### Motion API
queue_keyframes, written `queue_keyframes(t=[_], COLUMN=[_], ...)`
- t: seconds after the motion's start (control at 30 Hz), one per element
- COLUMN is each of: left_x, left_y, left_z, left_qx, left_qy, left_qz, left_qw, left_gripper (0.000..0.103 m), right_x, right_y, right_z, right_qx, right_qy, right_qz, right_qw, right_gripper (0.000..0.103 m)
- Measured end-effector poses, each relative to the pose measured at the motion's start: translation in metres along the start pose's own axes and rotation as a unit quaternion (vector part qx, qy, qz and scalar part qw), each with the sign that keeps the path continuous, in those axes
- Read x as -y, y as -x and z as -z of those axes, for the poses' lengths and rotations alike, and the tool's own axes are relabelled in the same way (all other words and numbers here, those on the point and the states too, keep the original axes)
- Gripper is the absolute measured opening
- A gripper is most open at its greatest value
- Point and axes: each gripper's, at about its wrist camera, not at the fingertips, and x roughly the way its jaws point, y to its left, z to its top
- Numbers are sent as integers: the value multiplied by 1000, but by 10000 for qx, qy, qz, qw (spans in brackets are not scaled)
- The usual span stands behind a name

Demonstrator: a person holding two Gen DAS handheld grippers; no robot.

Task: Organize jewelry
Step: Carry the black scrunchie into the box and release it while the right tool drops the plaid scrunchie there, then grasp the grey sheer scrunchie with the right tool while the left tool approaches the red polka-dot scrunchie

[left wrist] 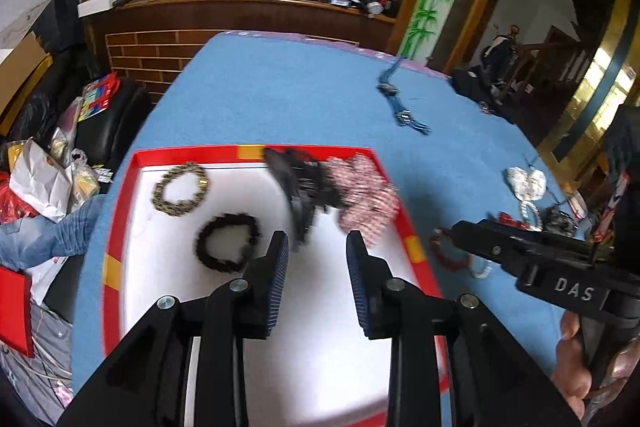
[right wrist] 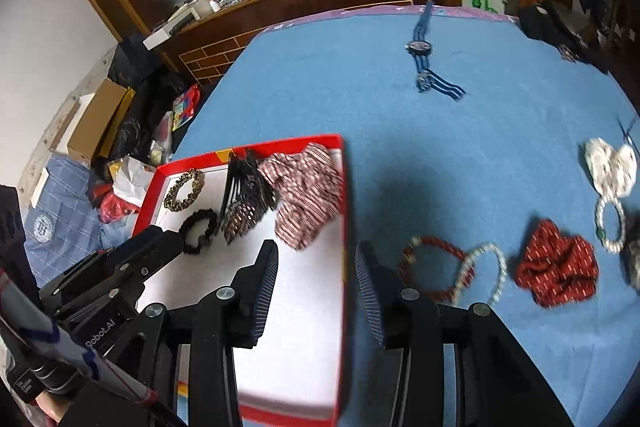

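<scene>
A red-rimmed white tray point(left wrist: 120, 211) point(right wrist: 343, 211) sits on the blue table. It holds a gold chain bracelet point(left wrist: 181, 189) point(right wrist: 183, 191), a black bracelet point(left wrist: 228, 243) point(right wrist: 198, 231), dark hair clips point(left wrist: 296, 187) point(right wrist: 244, 195) and a red-white striped scrunchie point(left wrist: 364, 199) point(right wrist: 308, 195). My left gripper point(left wrist: 318, 247) is open and empty above the tray. My right gripper point(right wrist: 316, 259) is open and empty over the tray's right rim. To its right lie a red bead bracelet point(right wrist: 436, 267), a pearl bracelet point(right wrist: 482, 273) and a red scrunchie point(right wrist: 558, 273).
A blue watch point(left wrist: 400, 99) point(right wrist: 426, 61) lies far back on the table. A white scrunchie point(left wrist: 526, 181) point(right wrist: 612, 167) and a pale bead bracelet point(right wrist: 610, 223) lie at the right. Clutter, bags and boxes point(right wrist: 100, 123) sit on the floor left of the table.
</scene>
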Motion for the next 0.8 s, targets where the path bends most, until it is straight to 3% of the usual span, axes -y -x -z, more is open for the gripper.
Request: queue_keyframes(t=[0.43, 0.8], left_x=[106, 169], left_y=[-10, -38], left_z=[44, 65], left_qx=[-289, -743], left_qy=[-638, -1038], left_qz=[540, 603], left_qw=[9961, 9900], left_gripper=[29, 29], right_x=[87, 207], right_y=[50, 99], right_z=[48, 90], right_qx=[265, 598], right_qy=[-606, -1749], right_qz=[173, 348], right_qw=[9977, 9821], right_gripper=[47, 47])
